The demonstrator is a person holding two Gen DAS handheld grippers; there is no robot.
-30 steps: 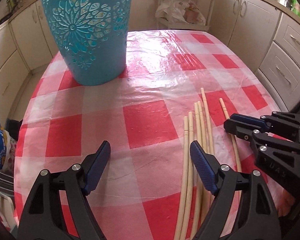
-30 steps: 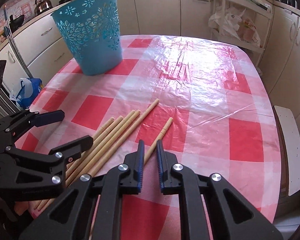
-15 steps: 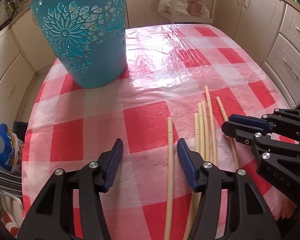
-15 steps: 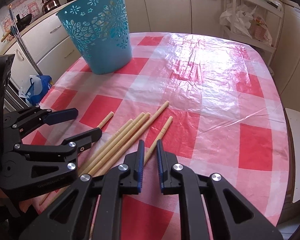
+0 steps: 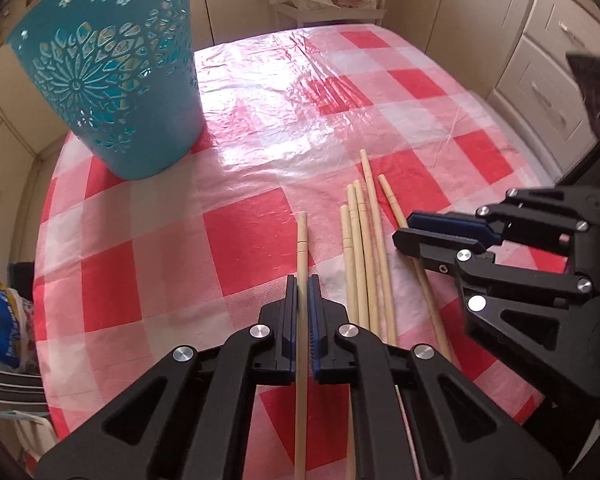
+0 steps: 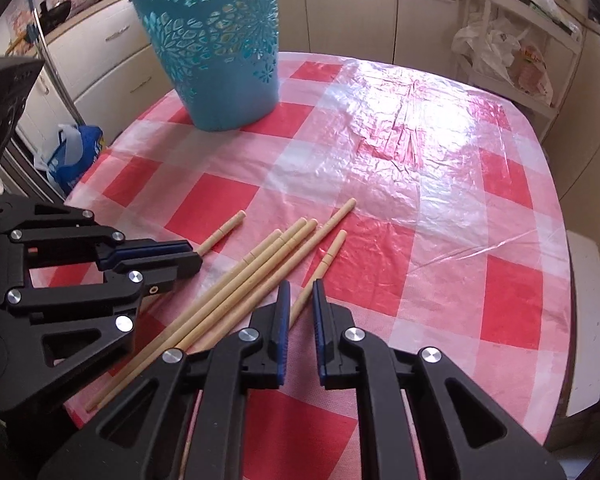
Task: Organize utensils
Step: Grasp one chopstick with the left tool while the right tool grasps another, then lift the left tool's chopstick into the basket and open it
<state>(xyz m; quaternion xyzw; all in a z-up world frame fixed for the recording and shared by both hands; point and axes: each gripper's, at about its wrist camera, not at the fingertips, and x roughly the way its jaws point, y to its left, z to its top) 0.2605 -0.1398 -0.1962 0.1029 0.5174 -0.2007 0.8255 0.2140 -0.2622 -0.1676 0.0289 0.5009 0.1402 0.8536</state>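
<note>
My left gripper (image 5: 302, 280) is shut on one wooden chopstick (image 5: 301, 240), which lies apart to the left of the others; both show in the right wrist view, gripper (image 6: 188, 254), chopstick (image 6: 224, 232). Several more chopsticks (image 5: 364, 240) lie side by side on the checked tablecloth, also seen in the right wrist view (image 6: 268, 264). My right gripper (image 6: 300, 286) is nearly shut, its jaws a narrow gap apart over the rightmost chopstick (image 6: 324, 264); I cannot tell if they touch it. It also shows in the left wrist view (image 5: 404, 228). A teal perforated basket (image 5: 112, 80) stands upright at the far left (image 6: 220, 44).
The red-and-white checked table (image 5: 260, 140) has edges close at left and right. Cream kitchen cabinets (image 5: 540, 60) surround it. A blue bag (image 6: 76, 152) sits on the floor at left. A rack with plastic bags (image 6: 500, 48) stands behind the table.
My left gripper has closed from wide open onto one chopstick, which shifted left away from the bundle. The right gripper has stayed nearly shut over the rightmost chopstick.
</note>
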